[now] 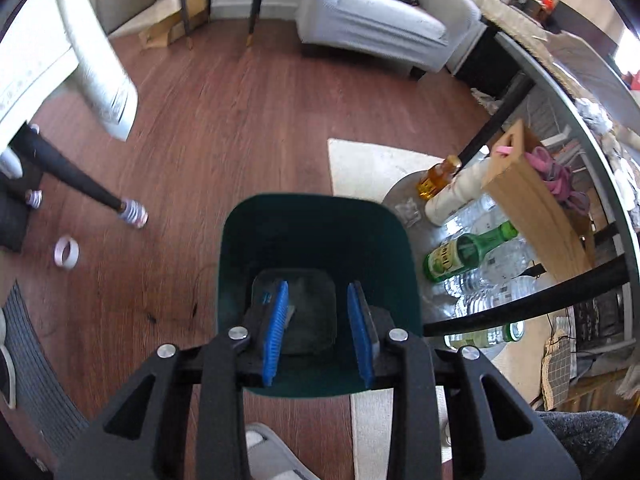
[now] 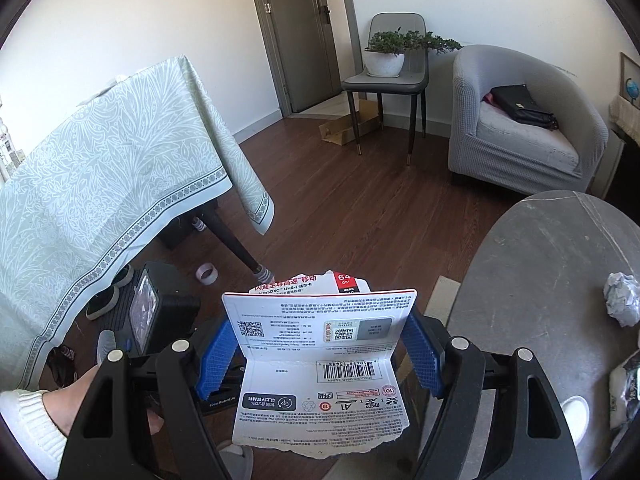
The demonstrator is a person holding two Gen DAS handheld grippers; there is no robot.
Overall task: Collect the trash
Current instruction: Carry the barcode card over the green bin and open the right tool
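My left gripper (image 1: 317,292) points down into a dark green bin (image 1: 312,220) on the wood floor. Its blue pads (image 1: 276,320) stand apart with nothing between them; only the bin's bottom shows. In the right wrist view, my right gripper (image 2: 320,328) is shut on a folded white memory-card package (image 2: 320,360), with the blue pads (image 2: 218,356) pressing on its two side edges. To the right, a crumpled paper ball (image 2: 622,298) lies on the round grey table (image 2: 540,260). Another wrapped item (image 2: 624,392) sits at that table's right edge.
Beside the bin, under the round table, stand a green bottle (image 1: 468,252), an amber bottle (image 1: 438,176), clear water bottles and a wooden box (image 1: 532,200). A tape roll (image 1: 66,252) and a table leg (image 1: 80,188) are to the left. The cloth-covered table (image 2: 100,184) and armchair (image 2: 520,128) flank the floor.
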